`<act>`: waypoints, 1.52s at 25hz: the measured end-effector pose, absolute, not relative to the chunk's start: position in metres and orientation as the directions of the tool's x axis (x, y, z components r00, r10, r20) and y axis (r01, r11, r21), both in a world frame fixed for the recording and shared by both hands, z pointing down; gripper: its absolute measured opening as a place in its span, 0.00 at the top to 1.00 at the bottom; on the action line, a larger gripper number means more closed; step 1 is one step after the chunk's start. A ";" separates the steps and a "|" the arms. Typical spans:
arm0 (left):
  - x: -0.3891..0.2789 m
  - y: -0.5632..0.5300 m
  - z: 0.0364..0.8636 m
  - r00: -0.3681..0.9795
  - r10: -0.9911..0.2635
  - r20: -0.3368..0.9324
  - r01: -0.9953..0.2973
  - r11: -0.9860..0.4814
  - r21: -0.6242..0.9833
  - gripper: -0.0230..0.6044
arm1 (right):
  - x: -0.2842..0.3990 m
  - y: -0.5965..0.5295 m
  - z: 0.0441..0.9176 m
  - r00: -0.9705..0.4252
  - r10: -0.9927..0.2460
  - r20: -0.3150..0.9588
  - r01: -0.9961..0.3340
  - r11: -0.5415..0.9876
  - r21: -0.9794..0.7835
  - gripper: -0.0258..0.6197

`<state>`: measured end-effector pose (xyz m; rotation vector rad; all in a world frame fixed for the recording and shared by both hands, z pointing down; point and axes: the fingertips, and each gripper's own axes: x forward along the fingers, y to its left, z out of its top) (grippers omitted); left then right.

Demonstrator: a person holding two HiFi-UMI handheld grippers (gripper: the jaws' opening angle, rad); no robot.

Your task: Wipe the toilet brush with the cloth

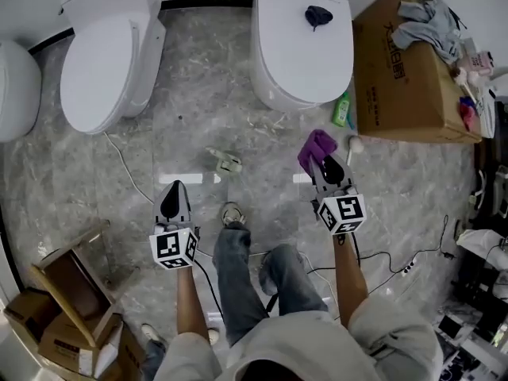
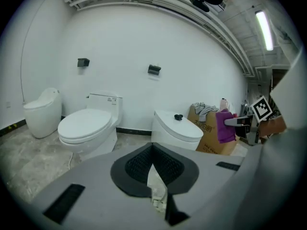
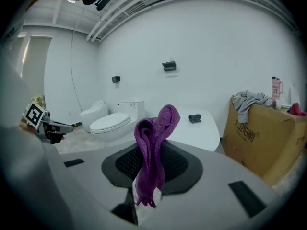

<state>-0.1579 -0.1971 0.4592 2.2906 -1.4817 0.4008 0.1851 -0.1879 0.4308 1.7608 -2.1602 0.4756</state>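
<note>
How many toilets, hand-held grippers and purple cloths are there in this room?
Toilets: 3
Hand-held grippers: 2
Purple cloths: 1
Total: 6

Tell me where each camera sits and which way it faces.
Head view: on the head, facing steeply down at the floor; forearms, legs, left gripper and right gripper show.
Left gripper view: on that gripper, looking along its shut jaws toward the toilet; right gripper at right.
Right gripper view: on that gripper, looking along jaws shut on the purple cloth; left gripper at left.
Both gripper views share the toilet and cardboard box.
</note>
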 end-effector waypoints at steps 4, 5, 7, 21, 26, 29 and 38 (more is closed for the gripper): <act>-0.146 -0.191 0.393 0.412 -0.799 0.438 -0.909 -0.395 0.134 0.93 | 0.197 -0.175 0.376 -0.173 -0.875 0.452 -0.985 0.160 -0.067 0.79; -0.143 -0.191 0.380 0.415 -0.798 0.436 -0.907 -0.400 0.132 0.93 | 0.198 -0.173 0.363 -0.170 -0.876 0.451 -0.985 0.158 -0.065 0.79; -0.139 -0.187 0.358 0.425 -0.795 0.433 -0.903 -0.408 0.137 0.93 | 0.200 -0.170 0.341 -0.165 -0.881 0.444 -0.986 0.156 -0.057 0.79; -0.072 -0.158 0.236 0.501 -0.779 0.377 -0.861 -0.491 0.130 0.93 | 0.230 -0.125 0.216 -0.156 -0.920 0.359 -0.988 0.154 -0.034 0.79; -0.060 -0.149 0.191 0.504 -0.796 0.336 -0.860 -0.499 0.109 0.93 | 0.239 -0.108 0.179 -0.156 -0.936 0.316 -0.988 0.152 -0.037 0.79; -0.058 -0.142 0.171 0.502 -0.805 0.316 -0.861 -0.502 0.087 0.93 | 0.243 -0.098 0.160 -0.150 -0.947 0.284 -0.989 0.146 -0.037 0.79; -0.055 -0.119 0.116 0.488 -0.835 0.253 -0.868 -0.495 0.038 0.93 | 0.260 -0.060 0.116 -0.128 -0.963 0.236 -0.991 0.131 -0.003 0.79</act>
